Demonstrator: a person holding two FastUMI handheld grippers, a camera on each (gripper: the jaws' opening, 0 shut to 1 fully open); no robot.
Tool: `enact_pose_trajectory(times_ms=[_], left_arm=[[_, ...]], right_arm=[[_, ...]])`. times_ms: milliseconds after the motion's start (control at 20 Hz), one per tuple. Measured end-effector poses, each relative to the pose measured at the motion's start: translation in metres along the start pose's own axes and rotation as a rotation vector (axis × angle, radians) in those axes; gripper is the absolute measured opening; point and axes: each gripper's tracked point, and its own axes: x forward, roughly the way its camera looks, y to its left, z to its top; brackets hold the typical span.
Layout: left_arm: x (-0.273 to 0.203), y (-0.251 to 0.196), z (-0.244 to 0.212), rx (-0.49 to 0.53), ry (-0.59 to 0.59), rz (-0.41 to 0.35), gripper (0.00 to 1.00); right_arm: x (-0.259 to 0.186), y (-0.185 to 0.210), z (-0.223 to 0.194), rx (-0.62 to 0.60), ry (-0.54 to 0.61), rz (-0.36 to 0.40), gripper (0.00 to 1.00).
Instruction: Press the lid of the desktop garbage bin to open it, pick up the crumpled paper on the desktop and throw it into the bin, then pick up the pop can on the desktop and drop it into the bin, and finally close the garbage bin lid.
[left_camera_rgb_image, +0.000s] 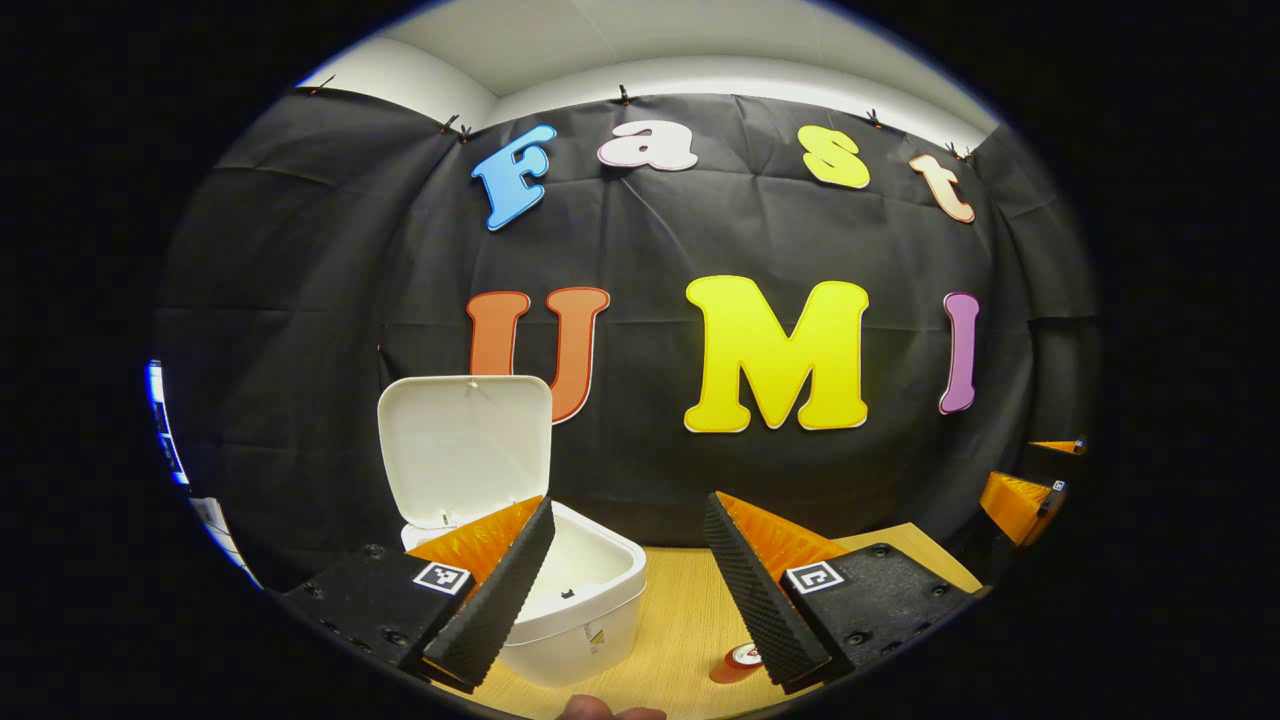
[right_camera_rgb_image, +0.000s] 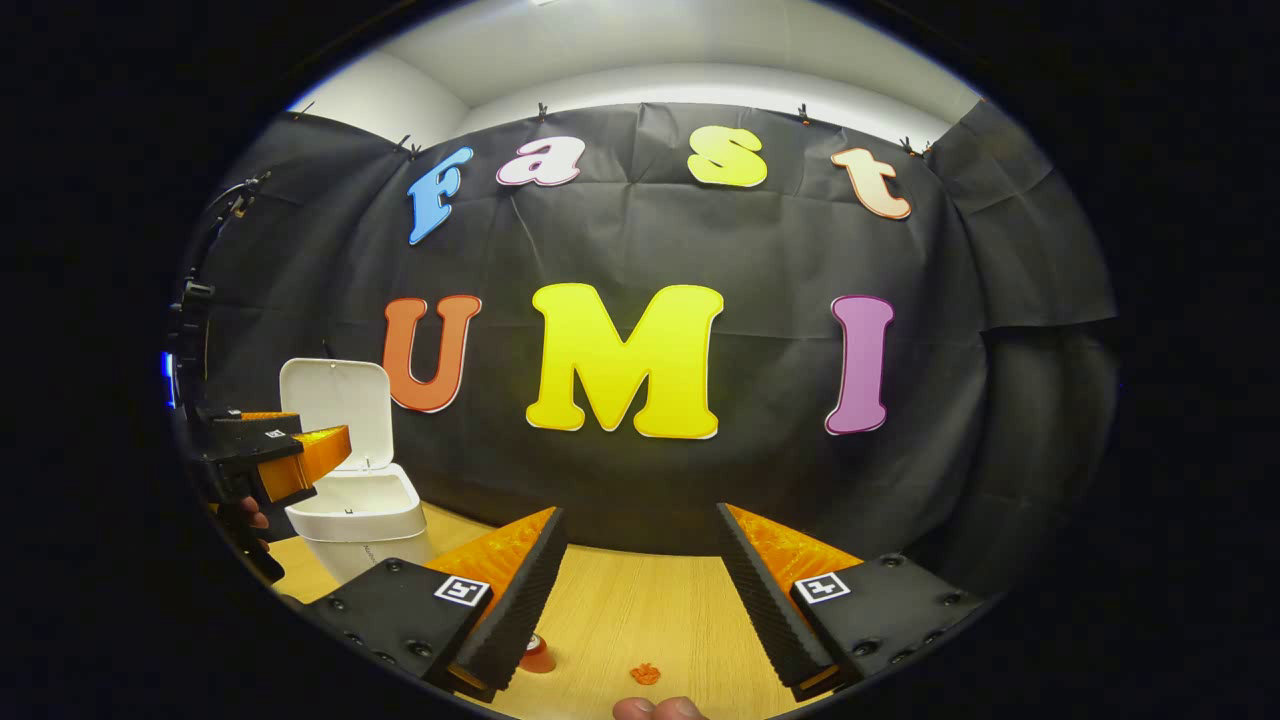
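Note:
The white bin (left_camera_rgb_image: 590, 600) stands on the wooden table with its lid (left_camera_rgb_image: 465, 445) raised upright. My left gripper (left_camera_rgb_image: 630, 590) is open and empty, its left finger in front of the bin's open mouth. An orange pop can (left_camera_rgb_image: 738, 662) sits low by the right finger, partly hidden. In the right gripper view the bin (right_camera_rgb_image: 360, 505) stands at the left with its lid (right_camera_rgb_image: 335, 395) up, and the left gripper (right_camera_rgb_image: 305, 450) hovers beside it. My right gripper (right_camera_rgb_image: 640, 590) is open and empty above the table. The pop can (right_camera_rgb_image: 537, 655) and a small orange crumpled paper (right_camera_rgb_image: 645, 674) lie below it.
The wooden table (right_camera_rgb_image: 640, 610) runs back to the black cloth wall. A hand (right_camera_rgb_image: 250, 520) holds the left gripper. The right gripper (left_camera_rgb_image: 1020, 500) shows at the far right of the left gripper view. A fingertip (right_camera_rgb_image: 660, 708) pokes in at the bottom edge.

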Motion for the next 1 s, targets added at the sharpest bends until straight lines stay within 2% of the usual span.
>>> enact_pose_trajectory(times_ms=[250,450,650,1000], left_arm=[[-0.003,0.007,0.002,0.01,-0.002,0.009,0.98],[-0.007,0.006,-0.005,0.006,0.012,-0.002,0.98],[-0.017,0.008,-0.021,0.002,0.044,-0.012,0.98],[-0.039,0.001,-0.067,0.031,0.172,-0.046,0.99]], right_arm=[[0.003,0.01,-0.004,0.007,0.005,0.022,0.94],[0.008,0.002,-0.017,-0.006,0.028,0.029,0.94],[0.013,-0.011,-0.054,-0.035,0.111,0.053,0.94],[0.012,-0.027,-0.154,-0.023,0.333,0.085,0.95]])
